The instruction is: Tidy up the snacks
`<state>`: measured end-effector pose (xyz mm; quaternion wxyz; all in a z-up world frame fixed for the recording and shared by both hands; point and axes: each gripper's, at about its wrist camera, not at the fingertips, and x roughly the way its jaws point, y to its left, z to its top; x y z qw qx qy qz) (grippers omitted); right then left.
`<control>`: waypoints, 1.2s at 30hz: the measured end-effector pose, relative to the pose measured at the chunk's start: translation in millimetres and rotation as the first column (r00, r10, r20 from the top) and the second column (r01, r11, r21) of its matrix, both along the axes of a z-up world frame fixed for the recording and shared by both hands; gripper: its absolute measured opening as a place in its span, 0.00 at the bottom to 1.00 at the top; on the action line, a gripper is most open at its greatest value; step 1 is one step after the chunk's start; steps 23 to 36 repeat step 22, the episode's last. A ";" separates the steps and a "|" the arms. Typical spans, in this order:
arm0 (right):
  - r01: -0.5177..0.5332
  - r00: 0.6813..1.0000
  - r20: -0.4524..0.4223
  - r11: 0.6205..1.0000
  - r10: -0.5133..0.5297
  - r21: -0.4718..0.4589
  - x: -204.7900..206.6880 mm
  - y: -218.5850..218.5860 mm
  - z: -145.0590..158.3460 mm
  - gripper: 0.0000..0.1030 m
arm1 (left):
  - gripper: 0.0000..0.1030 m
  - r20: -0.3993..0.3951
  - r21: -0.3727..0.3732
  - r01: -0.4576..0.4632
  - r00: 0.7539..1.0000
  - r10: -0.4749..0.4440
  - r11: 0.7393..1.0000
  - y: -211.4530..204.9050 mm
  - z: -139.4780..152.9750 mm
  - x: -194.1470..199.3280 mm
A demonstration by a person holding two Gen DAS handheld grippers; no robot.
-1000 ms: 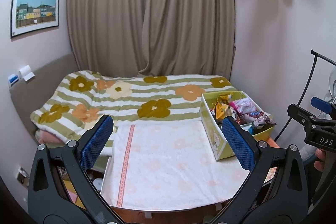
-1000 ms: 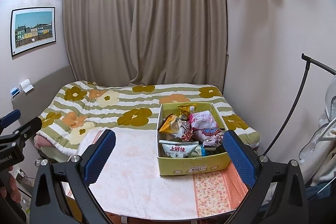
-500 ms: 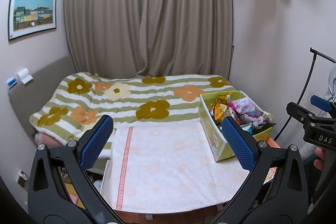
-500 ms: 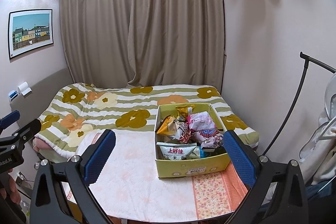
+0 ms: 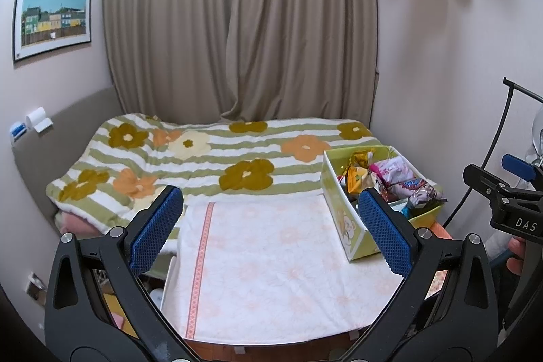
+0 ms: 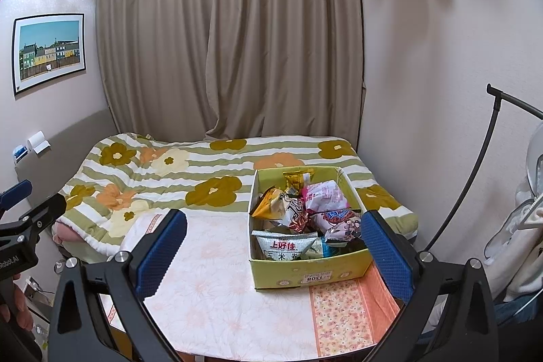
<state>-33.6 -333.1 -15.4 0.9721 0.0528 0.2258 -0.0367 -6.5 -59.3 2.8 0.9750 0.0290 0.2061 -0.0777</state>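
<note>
Two grippers, both spread wide and grasping nothing, raised above a cloth-covered table (image 6: 217, 304). Left gripper (image 5: 271, 229) with blue pads (image 5: 156, 226) parted over bare cloth; right gripper (image 6: 275, 253) with pads (image 6: 387, 256) parted, its right pad overlapping the near right corner of the snack box (image 6: 305, 273) in the right wrist view.

Snack box: yellow-green, open-topped, upright, ahead of the right gripper and slightly right of its midline; ahead and to the right of the left gripper (image 5: 342, 226). Long axis running away from the tools toward the bed (image 5: 203, 158); short labelled wall nearest. Snack packets (image 6: 305, 212) heaped inside, some tilted and standing above the rim; green-and-white bag (image 6: 281, 248) propped against the near wall.

Open cloth broad to the left of the box, narrow on its right, where a patterned orange strip (image 6: 342, 314) reaches the table edge. Far side of the table close to the bed. Wall (image 6: 424, 73) and a dark stand (image 6: 468, 175) to the right.
</note>
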 end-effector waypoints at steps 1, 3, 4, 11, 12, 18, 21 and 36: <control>0.000 1.000 -0.001 1.000 0.000 0.000 0.5 -0.4 0.1 0.99 | 1.00 0.000 0.000 0.000 1.000 0.000 1.000 0.1 0.2 0.0; 0.000 1.000 0.000 1.000 0.000 0.000 0.0 -0.1 0.1 0.99 | 1.00 0.000 0.001 0.000 1.000 0.000 1.000 -0.2 0.1 0.3; 0.000 1.000 0.001 1.000 0.000 0.001 0.2 -0.3 0.2 0.99 | 1.00 0.000 0.001 0.000 1.000 0.000 1.000 0.0 0.4 0.2; 0.002 1.000 0.001 1.000 -0.002 0.001 1.5 -2.2 -0.3 0.99 | 1.00 0.023 0.008 -0.017 1.000 0.017 1.000 1.1 -0.4 -1.9; 0.003 1.000 0.003 1.000 -0.003 0.001 2.3 -2.6 -0.4 0.99 | 1.00 0.032 0.006 -0.021 0.999 0.021 1.000 1.9 -0.2 -2.8; 0.005 1.000 -0.004 1.000 -0.005 0.003 5.0 -1.8 -1.7 0.99 | 1.00 0.056 -0.024 -0.014 0.998 0.016 1.000 7.5 2.5 -5.7; 0.006 1.000 -0.014 1.000 -0.006 0.005 6.6 -0.1 -2.8 0.99 | 1.00 0.057 -0.023 -0.008 0.998 0.009 1.000 9.0 1.5 -5.3; 0.008 1.000 -0.019 1.000 -0.008 0.003 7.0 1.5 -3.2 0.99 | 1.00 0.057 -0.016 -0.010 0.998 0.011 1.000 9.0 1.0 -4.5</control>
